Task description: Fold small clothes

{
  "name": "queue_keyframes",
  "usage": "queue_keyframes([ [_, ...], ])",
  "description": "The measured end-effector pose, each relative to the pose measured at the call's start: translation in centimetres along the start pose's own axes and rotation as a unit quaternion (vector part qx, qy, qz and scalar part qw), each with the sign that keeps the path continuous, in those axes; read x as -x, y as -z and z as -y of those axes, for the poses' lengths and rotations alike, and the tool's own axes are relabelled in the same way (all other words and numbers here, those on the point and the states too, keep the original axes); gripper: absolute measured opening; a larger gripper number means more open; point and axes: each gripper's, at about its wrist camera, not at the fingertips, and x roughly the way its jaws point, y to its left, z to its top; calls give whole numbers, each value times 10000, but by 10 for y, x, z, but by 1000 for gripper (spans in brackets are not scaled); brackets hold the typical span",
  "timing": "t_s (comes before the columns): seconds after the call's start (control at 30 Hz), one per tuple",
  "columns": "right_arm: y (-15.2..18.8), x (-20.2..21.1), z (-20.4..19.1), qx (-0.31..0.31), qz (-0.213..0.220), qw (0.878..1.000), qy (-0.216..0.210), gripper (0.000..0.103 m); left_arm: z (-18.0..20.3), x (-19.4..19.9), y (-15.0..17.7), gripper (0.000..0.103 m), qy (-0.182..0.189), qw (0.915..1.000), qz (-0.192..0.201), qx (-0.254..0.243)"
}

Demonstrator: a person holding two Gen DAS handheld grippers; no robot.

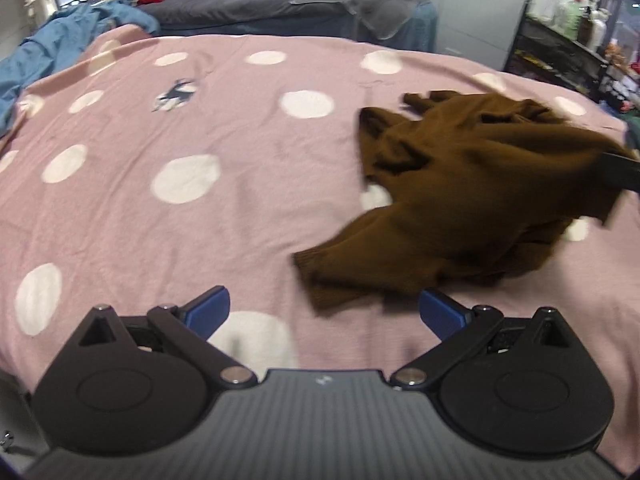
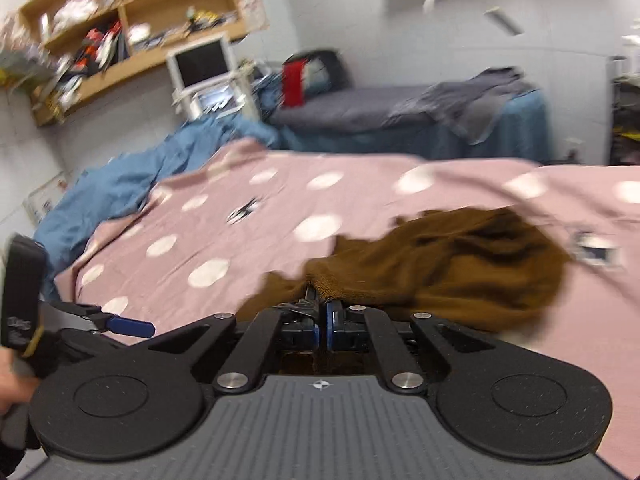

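Note:
A crumpled brown knitted sweater lies on the right part of a pink blanket with white dots. One ribbed cuff points toward me. My left gripper hovers open just in front of that cuff, its blue pads wide apart and nothing pressed between them. In the right wrist view, my right gripper is shut on an edge of the brown sweater, which bunches over the fingertips and lifts off the blanket. The dark body of the right gripper shows at the sweater's right side.
A blue cloth is heaped at the blanket's far left. Behind stands a second bed with a grey cover. A black rack with bottles is at the far right. Wooden wall shelves and a small monitor are at the back left.

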Motion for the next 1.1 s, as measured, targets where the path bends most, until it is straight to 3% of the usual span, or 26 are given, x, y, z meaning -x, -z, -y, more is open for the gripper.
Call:
queue_keyframes([
  [0.13,17,69,45,-210,105,9960,857,4,32,-5,2,103,185,9991,-62,-380],
  [0.27,51,123,87,-512,-99,9791,1965,4,65,-9,8,103,422,9957,-156,-813],
  [0.33,69,139,96,-699,-216,9713,2265,4,77,-10,10,103,470,9942,-160,-951],
  [0.43,88,146,102,-908,-411,9651,2422,5,84,-14,8,103,587,9931,-223,-995],
  [0.53,95,141,96,-875,-435,9682,2304,8,82,-29,1,103,1047,9918,-395,-621],
  [0.57,95,137,94,-808,-424,9698,2260,14,79,-38,-2,103,1173,9909,-486,-452],
  [0.6,93,134,92,-770,-397,9705,2250,31,76,-46,-5,103,1176,9908,-599,-307],
  [0.67,88,129,90,-753,-363,9716,2215,33,70,-55,-9,103,1130,9915,-633,-121],
  [0.73,85,128,91,-739,-283,9726,2187,33,66,-56,-10,103,1364,9894,-491,-30],
  [0.83,85,124,95,-789,-375,9703,2254,37,61,-55,-6,93,1952,9793,-444,302],
  [0.87,86,126,95,-828,-404,9693,2281,40,63,-52,-5,74,2081,9768,-399,293],
  [0.9,87,128,96,-877,-428,9683,2300,50,65,-52,-3,52,2250,9730,-441,283],
  [0.93,88,127,98,-944,-442,9670,2327,59,66,-53,-1,47,2344,9703,-494,328],
  [0.97,89,128,99,-994,-446,9660,2346,76,66,-53,1,44,2342,9705,-455,345],
  [1.0,90,128,100,-1015,-450,9655,2357,82,66,-53,3,31,2284,9723,-392,307],
  [1.07,92,126,101,-1014,-519,9657,2333,79,61,-52,3,15,2311,9713,-390,397],
  [1.1,92,125,101,-1009,-578,9666,2282,61,54,-52,2,14,2464,9667,-416,561],
])
